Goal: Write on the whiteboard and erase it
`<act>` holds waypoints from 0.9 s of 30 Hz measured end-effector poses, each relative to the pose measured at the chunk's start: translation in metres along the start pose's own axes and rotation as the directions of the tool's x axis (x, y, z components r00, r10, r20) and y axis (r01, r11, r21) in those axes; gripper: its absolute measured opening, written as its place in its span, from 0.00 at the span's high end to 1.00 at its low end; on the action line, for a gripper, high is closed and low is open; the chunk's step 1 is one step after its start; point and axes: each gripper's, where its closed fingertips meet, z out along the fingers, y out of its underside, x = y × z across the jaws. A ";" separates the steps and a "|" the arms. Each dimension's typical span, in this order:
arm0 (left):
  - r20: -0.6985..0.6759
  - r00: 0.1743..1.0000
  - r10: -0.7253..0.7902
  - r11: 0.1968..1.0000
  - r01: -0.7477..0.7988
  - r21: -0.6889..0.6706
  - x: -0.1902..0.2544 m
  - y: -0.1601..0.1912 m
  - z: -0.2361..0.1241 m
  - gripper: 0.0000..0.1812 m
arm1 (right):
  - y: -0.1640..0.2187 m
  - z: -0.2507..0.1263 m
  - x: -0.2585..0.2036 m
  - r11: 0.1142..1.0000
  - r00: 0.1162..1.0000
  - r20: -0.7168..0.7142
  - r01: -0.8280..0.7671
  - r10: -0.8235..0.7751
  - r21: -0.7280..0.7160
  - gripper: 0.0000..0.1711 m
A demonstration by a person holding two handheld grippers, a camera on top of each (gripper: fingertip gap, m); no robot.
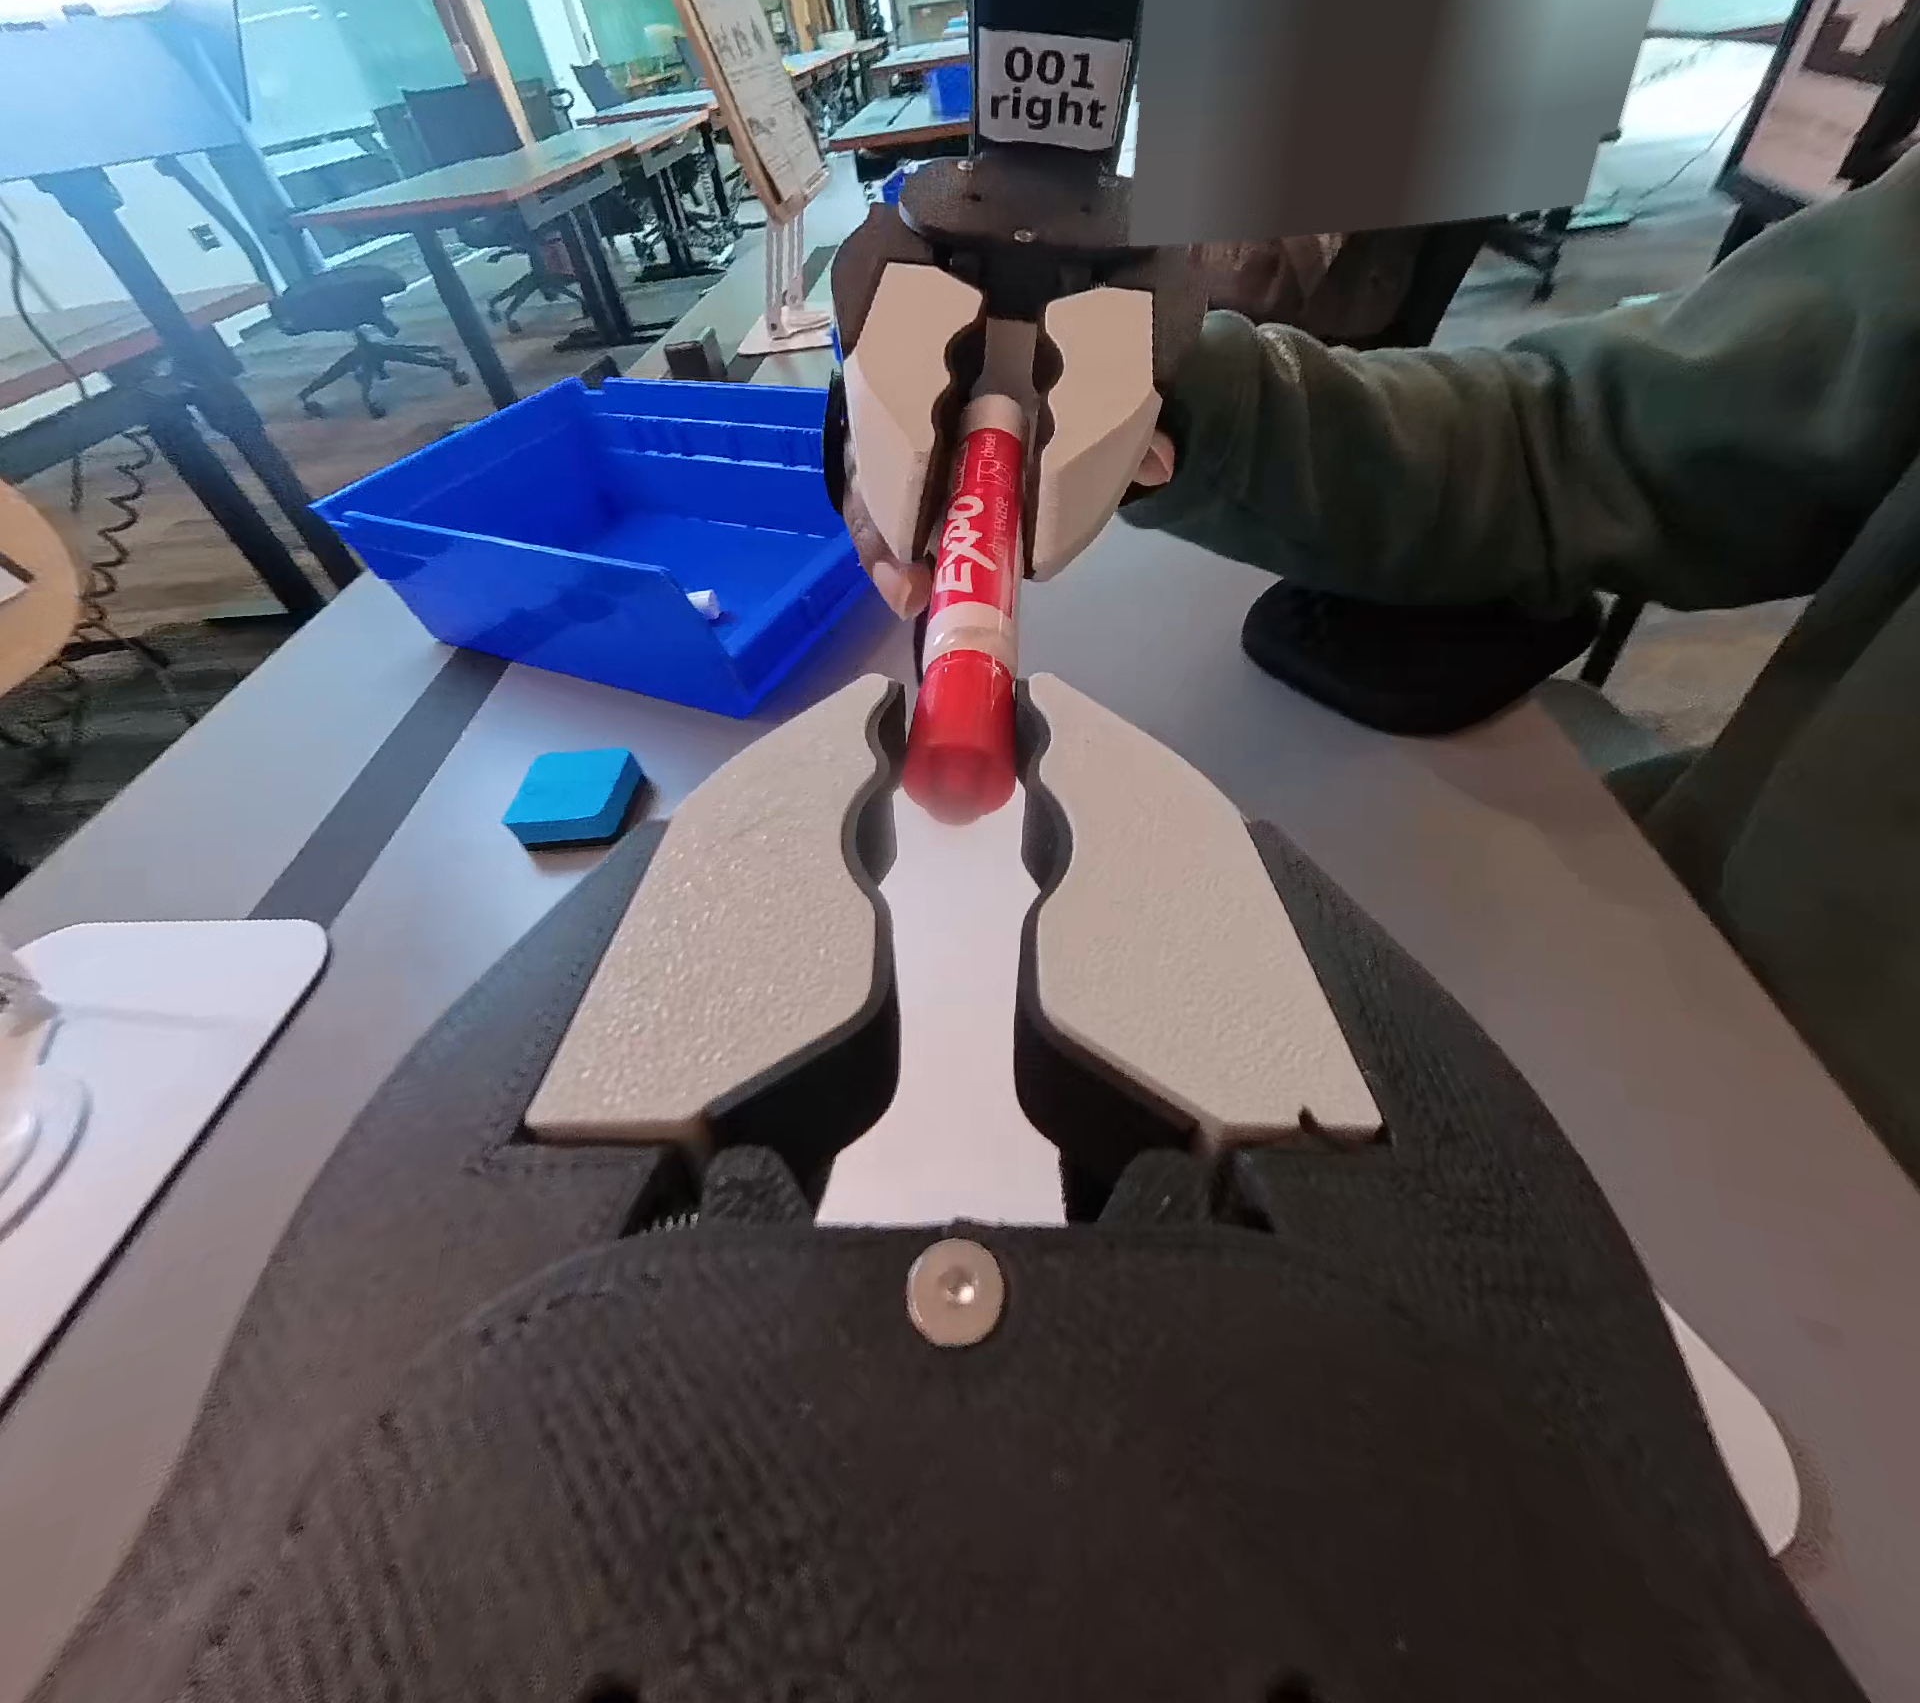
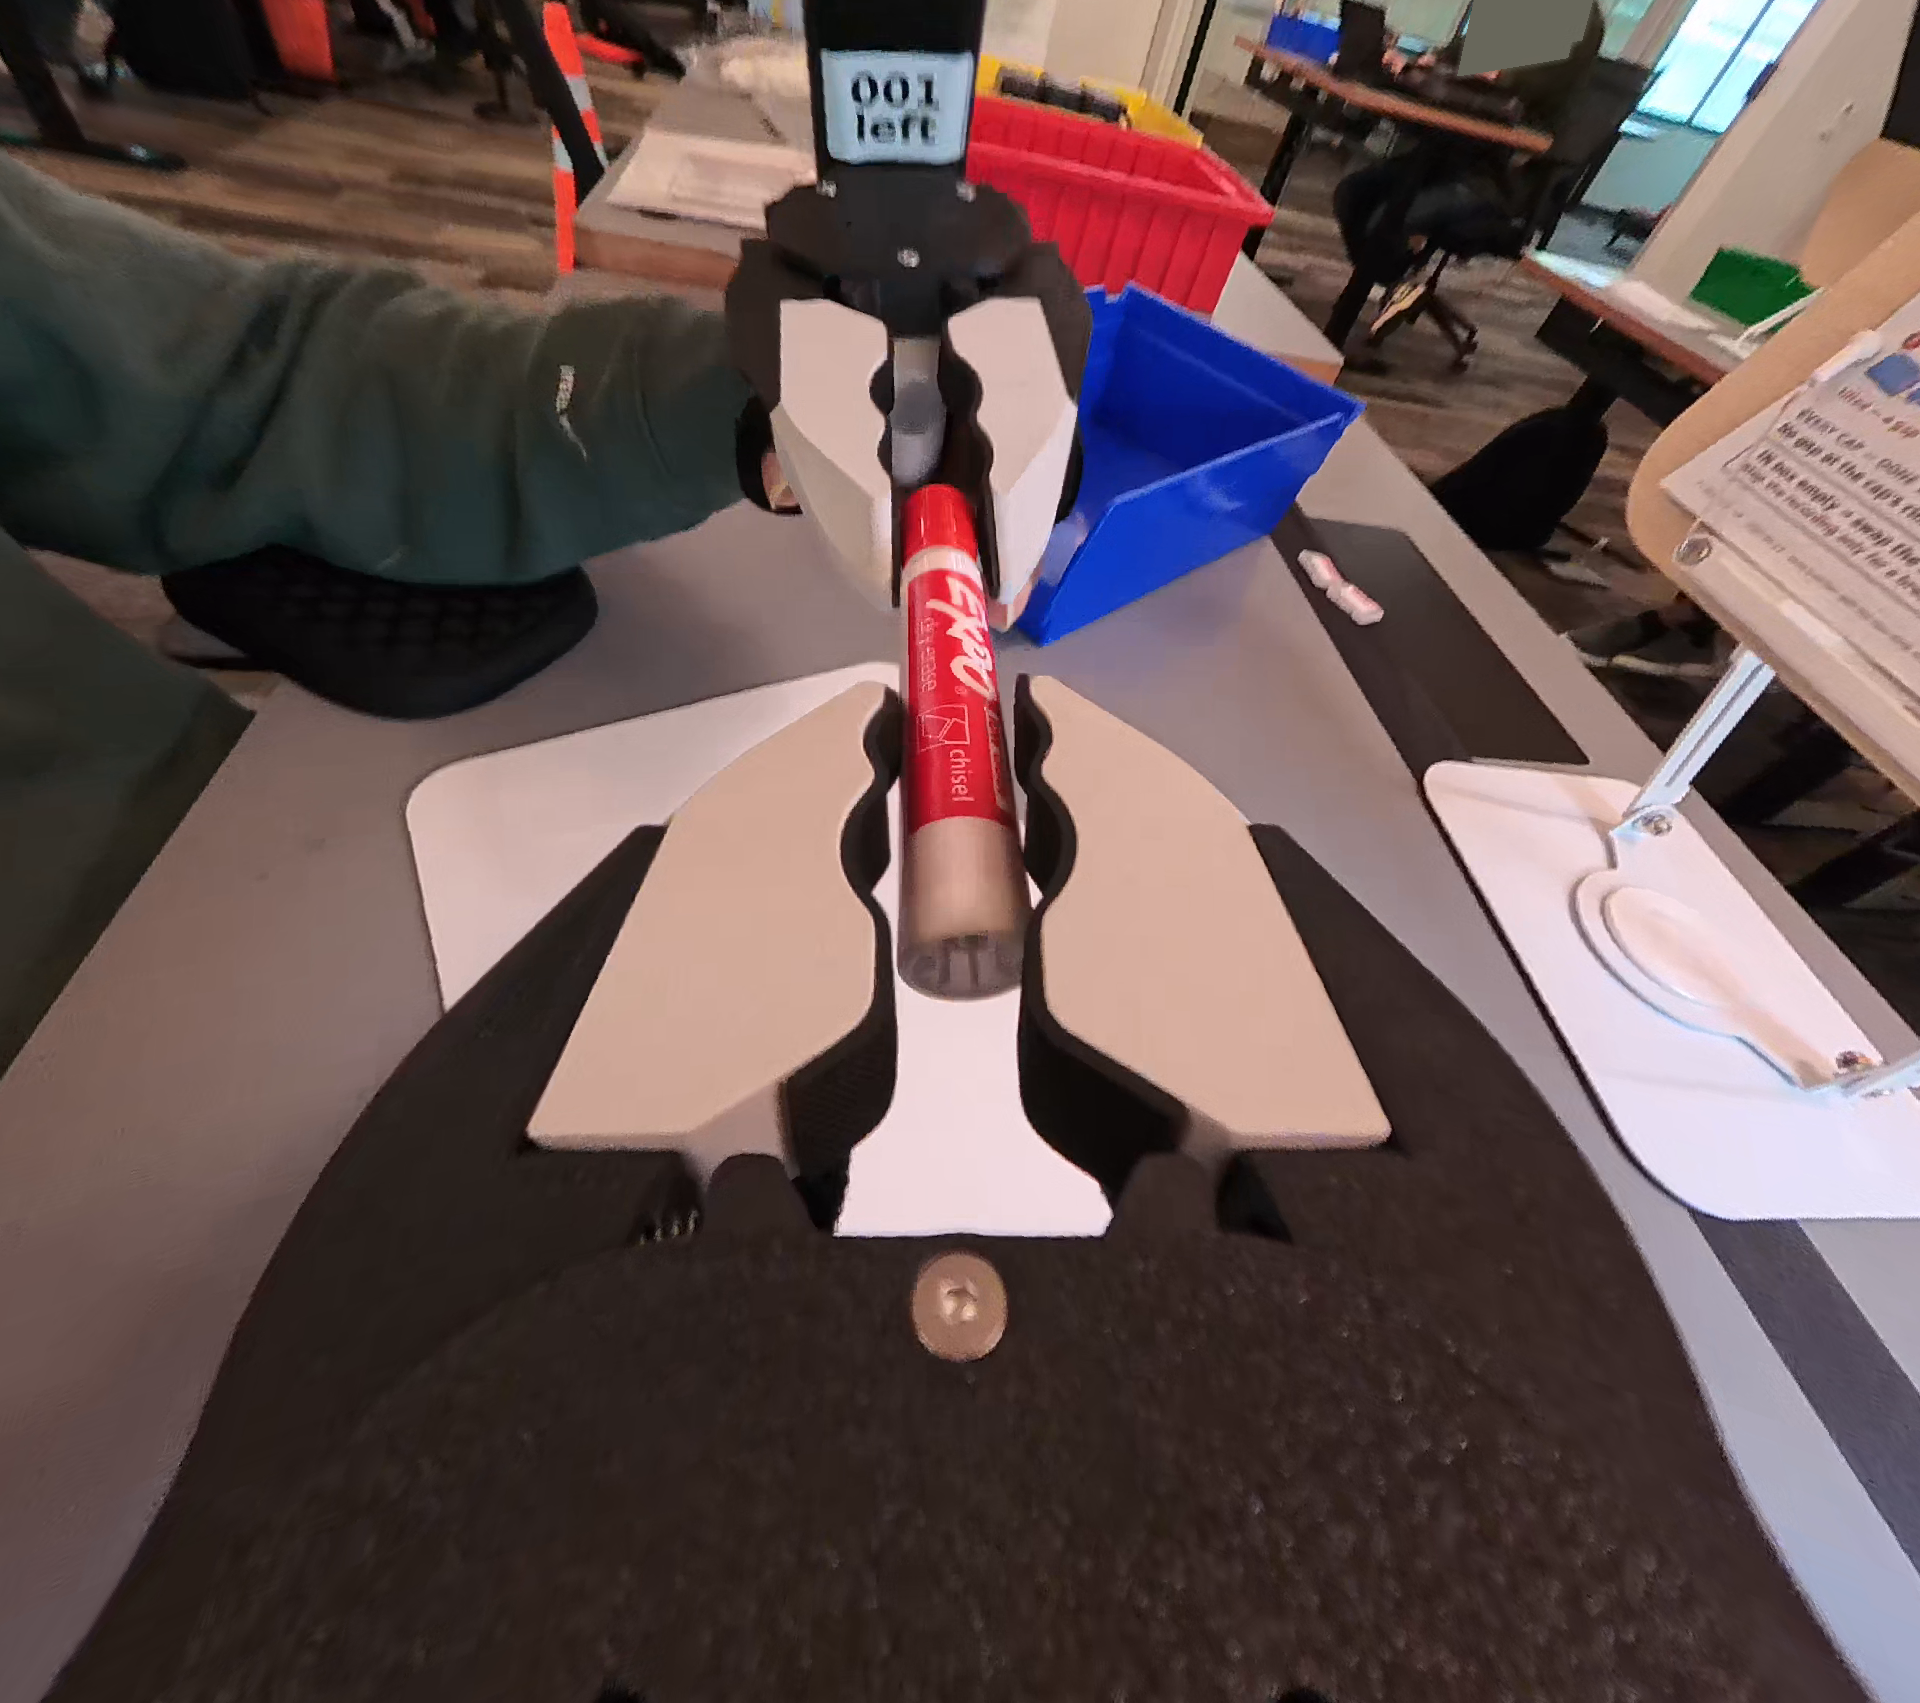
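I'm holding the red dry-erase marker (image 1: 971, 614) between both tools above the small white whiteboard (image 2: 540, 812): my left gripper (image 1: 958, 749) clamping its red cap (image 1: 958, 744), my right gripper (image 2: 951, 780) gripping the barrel. Uncapping, I judge; next, pulling straight apart.

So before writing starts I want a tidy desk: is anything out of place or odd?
Mostly tidy. One oddity: small white pieces lie loose on the table's dark strip beside the blue bin. The marker is held between both grippers, cap on.
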 end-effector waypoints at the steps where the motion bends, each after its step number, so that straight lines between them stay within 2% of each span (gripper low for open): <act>1: -0.013 1.000 -0.019 1.000 0.019 0.012 0.000 0.001 -0.001 0.89 | -0.003 0.002 -0.001 1.000 1.000 -0.005 0.004 -0.004 0.014 0.87; 5: -0.062 0.995 -0.080 0.996 0.083 0.044 0.001 0.003 0.000 0.89 | -0.005 0.013 -0.002 0.999 0.997 -0.047 0.054 -0.054 0.006 0.83; 13: -0.090 0.990 -0.105 0.993 0.110 0.053 0.003 0.006 0.003 0.89 | -0.005 0.022 -0.003 0.995 0.991 -0.085 0.102 -0.101 0.010 0.87; 21: -0.125 0.979 -0.159 0.970 0.179 0.164 -0.003 -0.008 -0.015 0.89 | -0.009 0.017 -0.003 0.989 0.984 -0.104 0.148 -0.144 0.027 0.84; 27: -0.182 0.965 -0.187 0.954 0.223 0.203 0.001 -0.012 -0.015 0.89 | -0.011 0.022 -0.004 0.981 0.972 -0.142 0.191 -0.186 0.019 0.84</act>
